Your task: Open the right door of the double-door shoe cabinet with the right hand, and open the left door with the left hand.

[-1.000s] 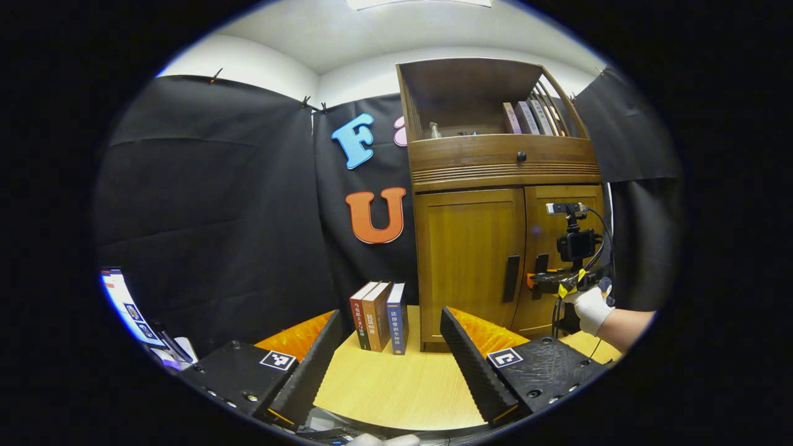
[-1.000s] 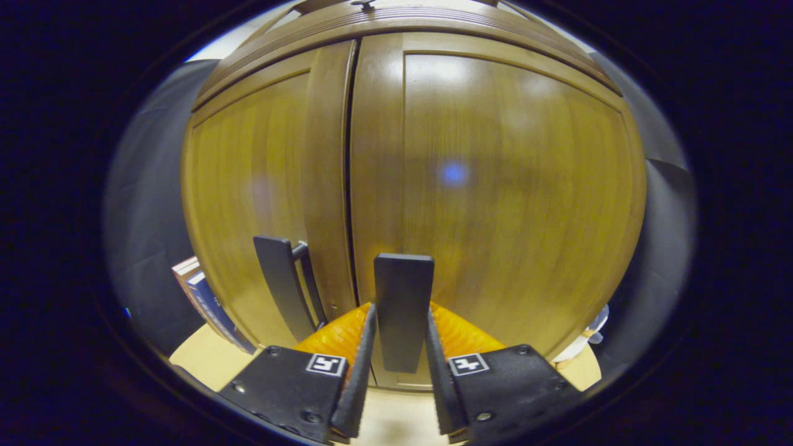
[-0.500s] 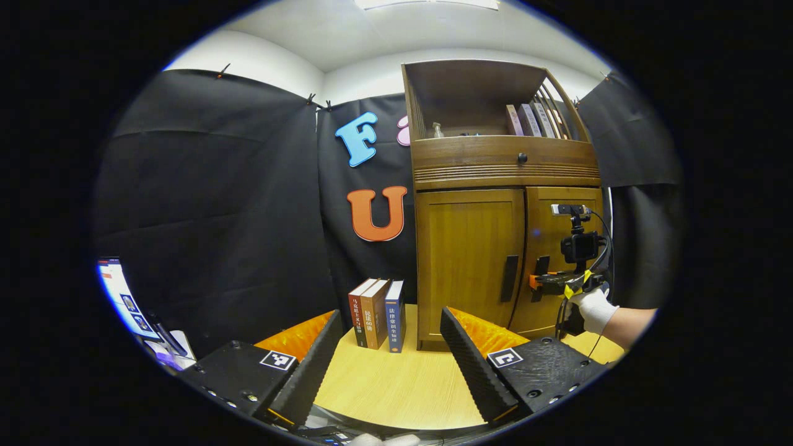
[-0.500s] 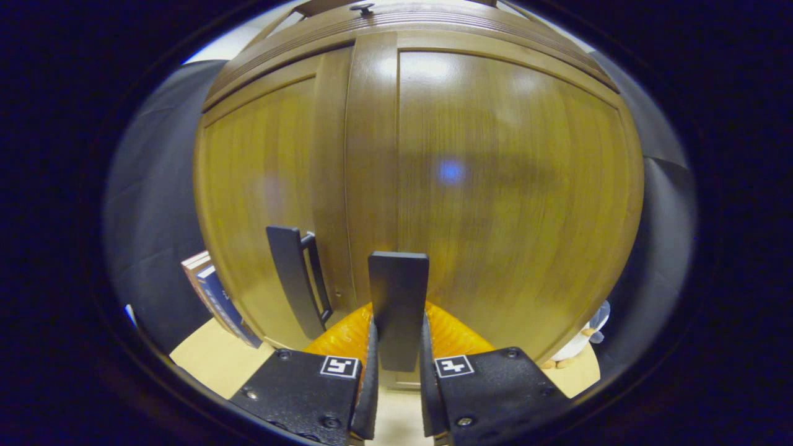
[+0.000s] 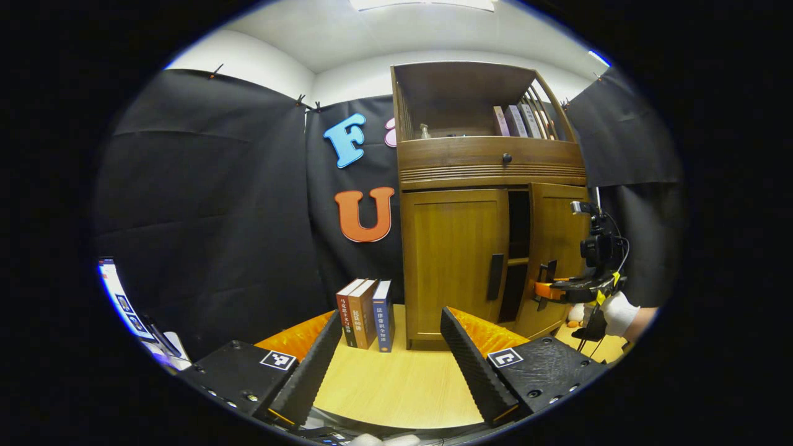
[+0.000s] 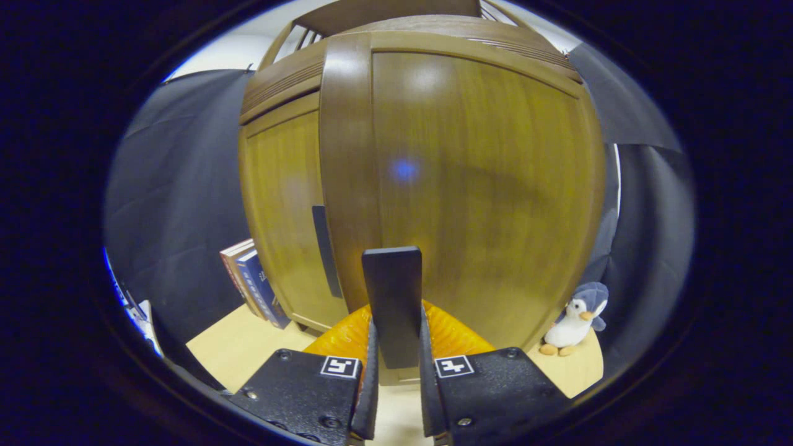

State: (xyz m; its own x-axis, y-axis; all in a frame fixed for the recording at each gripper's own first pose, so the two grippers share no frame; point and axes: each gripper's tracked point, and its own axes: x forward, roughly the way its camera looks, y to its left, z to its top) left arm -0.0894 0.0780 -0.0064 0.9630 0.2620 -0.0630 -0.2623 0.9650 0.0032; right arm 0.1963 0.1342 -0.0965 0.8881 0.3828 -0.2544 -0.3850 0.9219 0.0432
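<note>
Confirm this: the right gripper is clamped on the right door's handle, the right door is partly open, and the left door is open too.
Not quite. The left door is shut, as the left gripper view shows. The right gripper is clamped on the handle of the partly open right door.

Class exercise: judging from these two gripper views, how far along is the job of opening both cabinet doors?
Partly done: the right door stands ajar, with a dark gap beside it. In hand: the right hand-held gripper is shut on the right door's handle. Left to do: the left door is closed, its handle untouched, and the left hand-held gripper is open, away from the cabinet.
</note>
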